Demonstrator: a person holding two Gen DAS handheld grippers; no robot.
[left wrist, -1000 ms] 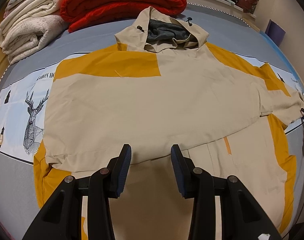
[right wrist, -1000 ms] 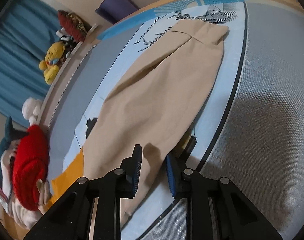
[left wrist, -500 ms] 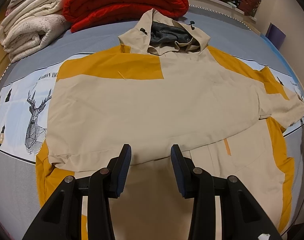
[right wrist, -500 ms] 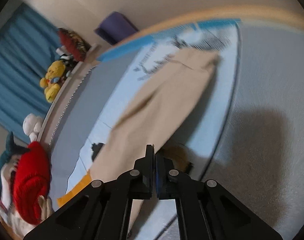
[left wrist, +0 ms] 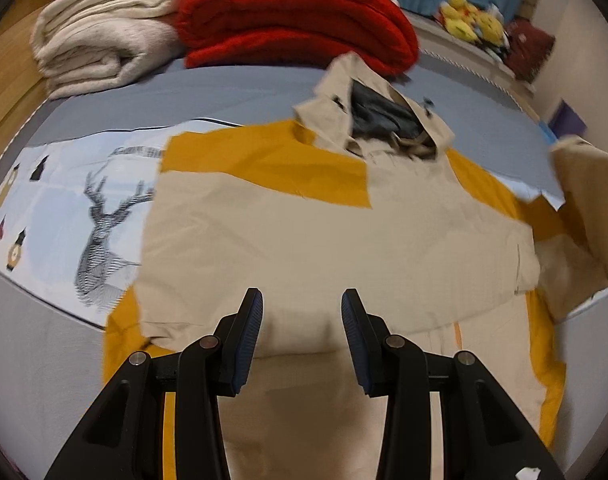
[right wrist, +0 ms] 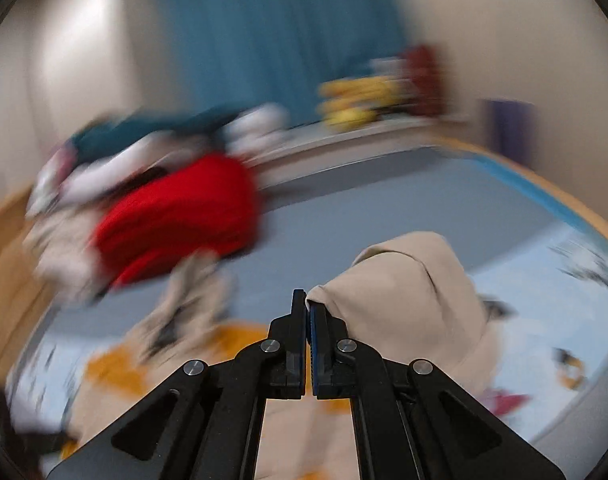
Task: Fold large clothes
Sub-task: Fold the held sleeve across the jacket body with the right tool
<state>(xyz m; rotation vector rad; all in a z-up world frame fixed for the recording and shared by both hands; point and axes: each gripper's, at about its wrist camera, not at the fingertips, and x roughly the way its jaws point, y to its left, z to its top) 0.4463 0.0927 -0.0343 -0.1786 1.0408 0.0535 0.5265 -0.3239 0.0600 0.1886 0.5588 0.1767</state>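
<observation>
The jacket (left wrist: 324, 232) was spread flat on the bed (left wrist: 232, 88). The left gripper (left wrist: 302, 320) was held half open above its hem, empty. The sleeve (right wrist: 408, 292), soft, light and probably slippery, was pinched at its cuff by the closed right gripper (right wrist: 307, 308).

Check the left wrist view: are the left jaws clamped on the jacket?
No. The left gripper has its jaws standing apart above the beige and yellow jacket, with no fabric pinched between them.
</observation>
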